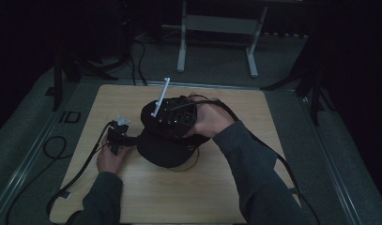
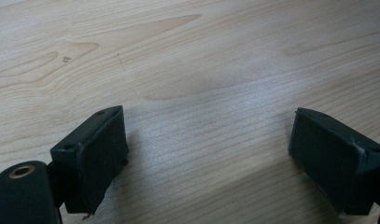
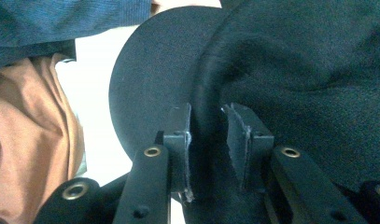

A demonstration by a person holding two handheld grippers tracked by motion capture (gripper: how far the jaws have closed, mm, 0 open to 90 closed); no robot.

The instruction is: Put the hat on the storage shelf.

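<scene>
Black cap [image 1: 163, 150] between right tongs [image 3: 207, 140] on table [image 1: 188, 197]

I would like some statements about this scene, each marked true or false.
1. The cap is black. True.
2. The left tool holds the cap. False: its jaws stand wide open over bare wood.
3. The right tool has cap fabric between its jaws. True.
4. The table is glass. False: it is light wood.
5. The cap lies on the floor. False: it is on the table.
</scene>
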